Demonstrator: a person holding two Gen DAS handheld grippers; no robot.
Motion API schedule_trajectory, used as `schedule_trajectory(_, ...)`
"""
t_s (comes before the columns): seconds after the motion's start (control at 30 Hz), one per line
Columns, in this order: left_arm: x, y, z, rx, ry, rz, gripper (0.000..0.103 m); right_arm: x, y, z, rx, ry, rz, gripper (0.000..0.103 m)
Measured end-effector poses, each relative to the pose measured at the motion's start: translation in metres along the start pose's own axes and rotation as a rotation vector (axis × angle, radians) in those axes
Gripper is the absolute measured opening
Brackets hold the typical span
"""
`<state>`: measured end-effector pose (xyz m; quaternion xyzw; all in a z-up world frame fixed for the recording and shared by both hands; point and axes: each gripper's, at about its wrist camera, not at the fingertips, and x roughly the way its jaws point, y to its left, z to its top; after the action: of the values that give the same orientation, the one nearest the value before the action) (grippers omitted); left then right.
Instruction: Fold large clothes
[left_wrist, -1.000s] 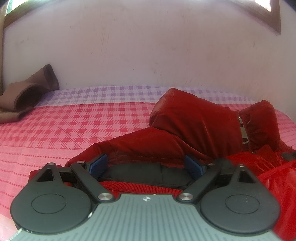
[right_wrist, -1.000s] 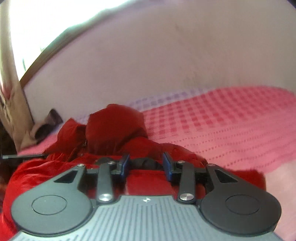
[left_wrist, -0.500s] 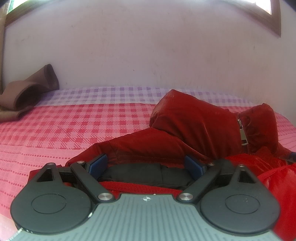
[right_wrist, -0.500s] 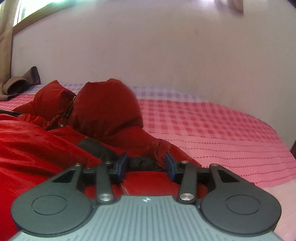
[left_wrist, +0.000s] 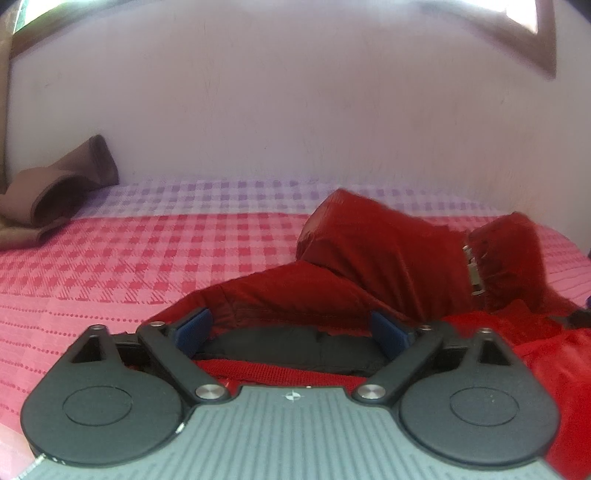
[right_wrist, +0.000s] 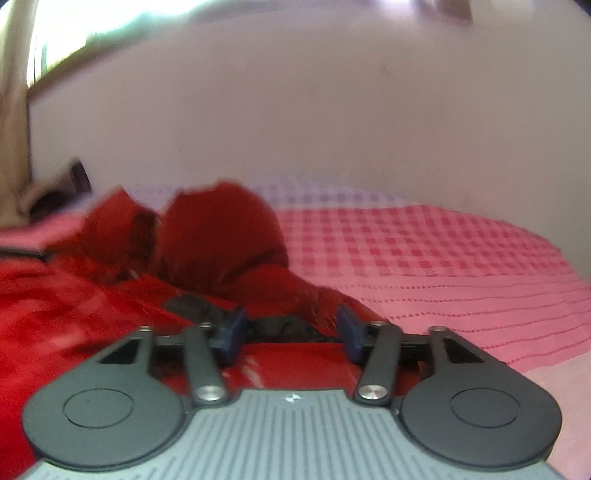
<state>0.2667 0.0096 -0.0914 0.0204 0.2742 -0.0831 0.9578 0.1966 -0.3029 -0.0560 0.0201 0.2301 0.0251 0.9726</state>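
The red jacket lies crumpled on the bed, its hood end bunched toward the wall and its hem at the near edge, under both grippers. The left gripper has its jaws wide apart over the black lining and red knit band, gripping nothing. The right gripper also stands spread, its pads flanking a fold of black lining at the hem without closing on it.

The main risk, as I judge it, is a poor pinch: the shell looks slick and puffy, so jaws closing on one layer, or on lining alone, could slip or drag the jacket into a worse heap. The hood's metal toggle could snag a fold. The right view is blurred, so its contact is uncertain.

Room is good: bare checked cover runs left and right of the jacket and back to the wall. A brown cloth sits in the far left corner, well apart.
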Motion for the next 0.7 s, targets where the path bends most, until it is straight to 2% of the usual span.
schedule_trajectory(0.07,-0.011,0.000,0.002,0.001,-0.026,-0.003,0.103,-0.026,0.004,0.005,0.014,-0.097,0.001,0.093)
schedule_trajectory(0.13,-0.023,-0.002,0.004,0.005,-0.037,0.000,0.103,-0.051,0.010,0.009,0.010,-0.183,0.029,0.096)
schedule_trajectory(0.27,-0.053,-0.006,0.007,0.032,-0.053,0.030,0.103,-0.096,0.027,0.007,0.018,-0.263,0.112,0.098)
schedule_trajectory(0.4,-0.092,-0.011,0.005,0.071,-0.095,0.075,0.103,-0.133,0.051,-0.013,-0.031,-0.282,0.165,0.099)
schedule_trajectory(0.5,-0.117,-0.015,0.003,0.106,-0.112,0.101,0.103,-0.153,0.067,-0.028,-0.070,-0.277,0.165,0.099)
schedule_trajectory(0.7,-0.156,-0.026,-0.005,0.177,-0.143,0.150,0.103,-0.177,0.085,-0.048,-0.066,-0.242,0.170,0.101)
